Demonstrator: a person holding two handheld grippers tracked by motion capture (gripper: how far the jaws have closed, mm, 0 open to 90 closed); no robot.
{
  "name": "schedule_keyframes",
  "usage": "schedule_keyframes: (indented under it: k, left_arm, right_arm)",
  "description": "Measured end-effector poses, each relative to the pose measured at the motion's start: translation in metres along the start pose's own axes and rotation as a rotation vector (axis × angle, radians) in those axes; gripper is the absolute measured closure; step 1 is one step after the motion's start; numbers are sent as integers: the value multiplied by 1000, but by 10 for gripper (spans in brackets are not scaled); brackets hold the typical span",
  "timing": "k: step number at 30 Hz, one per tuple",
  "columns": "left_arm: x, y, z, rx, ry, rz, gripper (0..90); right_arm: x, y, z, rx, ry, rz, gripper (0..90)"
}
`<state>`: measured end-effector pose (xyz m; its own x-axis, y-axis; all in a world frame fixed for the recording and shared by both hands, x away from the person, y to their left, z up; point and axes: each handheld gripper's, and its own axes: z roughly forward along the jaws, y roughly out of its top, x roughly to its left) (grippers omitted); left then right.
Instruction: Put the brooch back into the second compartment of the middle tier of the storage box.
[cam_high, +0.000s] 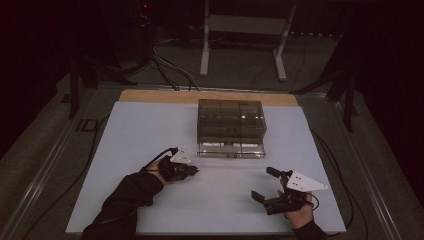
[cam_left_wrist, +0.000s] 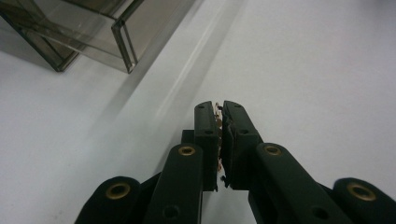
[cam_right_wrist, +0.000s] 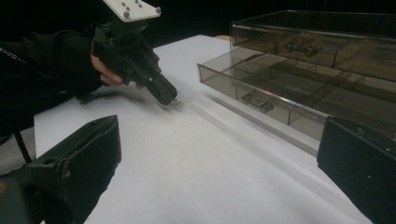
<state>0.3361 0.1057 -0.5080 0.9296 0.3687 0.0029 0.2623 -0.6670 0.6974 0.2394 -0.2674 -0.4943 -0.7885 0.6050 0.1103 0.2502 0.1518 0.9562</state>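
The left tool (cam_left_wrist: 219, 109) is pinched on a tiny gold-coloured thing (cam_left_wrist: 217, 110), near the smoky clear plastic box (cam_high: 231, 127)'s open drawer (cam_right_wrist: 261, 95). The right tool (cam_high: 266, 186) is wide apart.

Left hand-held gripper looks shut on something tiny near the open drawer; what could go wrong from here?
1. The left hand-held gripper pinches a small, thin brownish piece only at its tips; it could slip onto the white table surface.
2. The smoky transparent plastic drawer box has narrow compartments; the piece may land in the wrong one.
3. The open right hand-held gripper isn't steadying the box, so a nudge might shift it.
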Motion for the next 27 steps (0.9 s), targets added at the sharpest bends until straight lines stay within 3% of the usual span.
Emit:
schedule_keyframes:
  k: [10, 27]
  left_arm:
    - [-1, 11, -11, -8, -36, 16, 864]
    - [0, 34, -28, -7, -51, 48, 863]
  right_arm:
    - [0, 0, 0, 0, 1, 3, 0]
    - [0, 0, 1, 3, 2, 1, 0]
